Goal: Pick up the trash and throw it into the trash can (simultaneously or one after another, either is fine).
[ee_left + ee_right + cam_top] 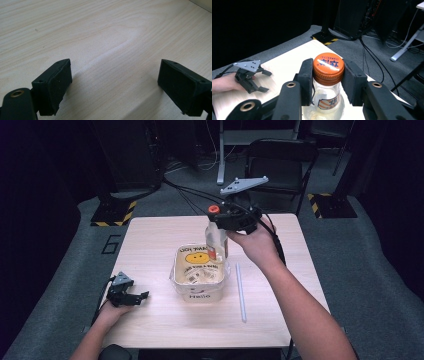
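My right gripper (220, 222) is shut on a clear plastic bottle (216, 242) with an orange cap (328, 65); its two pads (306, 78) squeeze the neck just under the cap. The bottle hangs upright above the far right corner of a clear plastic bag (199, 270) printed with a yellow smiley face and the word Hello. My left gripper (136, 297) rests near the table's front left, open, with bare wood between its pads (60, 83). It also shows in the right gripper view as the left gripper (260, 81), held in a hand.
A white straw (240, 292) lies on the wooden table (150, 245) to the right of the bag. A black chair (280, 167) stands beyond the far edge. Black stands with yellow-striped bases sit on the grey floor at both far corners.
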